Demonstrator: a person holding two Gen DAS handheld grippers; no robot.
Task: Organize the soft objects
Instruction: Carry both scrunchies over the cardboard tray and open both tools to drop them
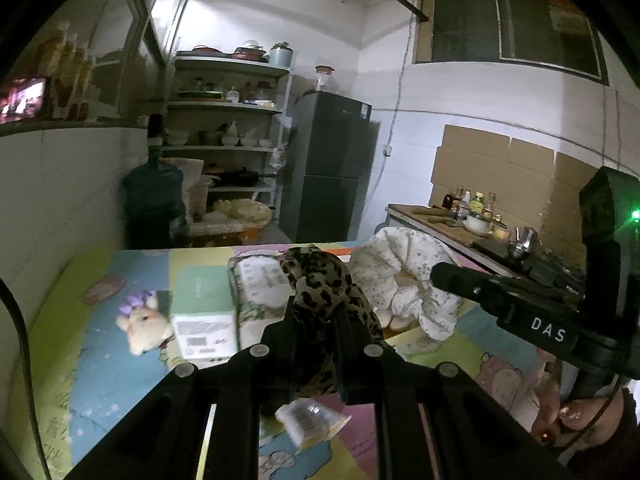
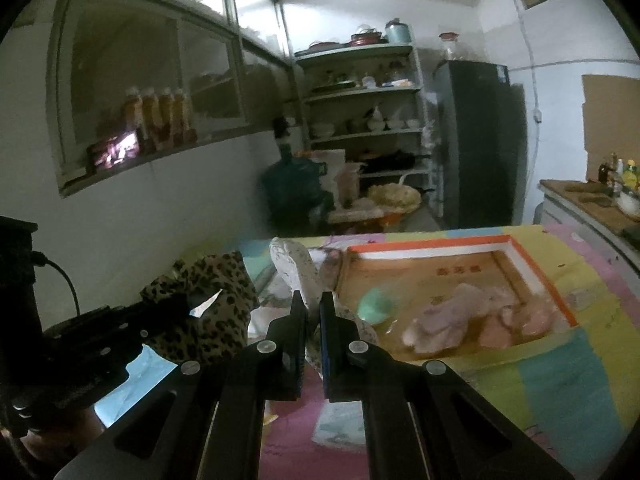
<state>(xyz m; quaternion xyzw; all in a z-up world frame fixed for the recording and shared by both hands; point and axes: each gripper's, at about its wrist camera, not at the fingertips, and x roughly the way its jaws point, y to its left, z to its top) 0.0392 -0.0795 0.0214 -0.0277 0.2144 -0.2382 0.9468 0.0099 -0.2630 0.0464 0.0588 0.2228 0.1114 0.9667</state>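
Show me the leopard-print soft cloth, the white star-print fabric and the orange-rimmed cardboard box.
leopard-print soft cloth (image 1: pixel 320 284), left wrist view, bunched middle.
white star-print fabric (image 1: pixel 404 264), left wrist view, upper fold.
orange-rimmed cardboard box (image 2: pixel 536 276), right wrist view, right rim.

Both cameras sit low over the desk, each riding close behind its own claw and facing the far wall. The left view looks straight ahead at the shelves at 11 o'clock and the fridge at 12. The right view looks from further right, with the shelves at 12 and the fridge at 1. They share those, the water jug and the leopard cloth.
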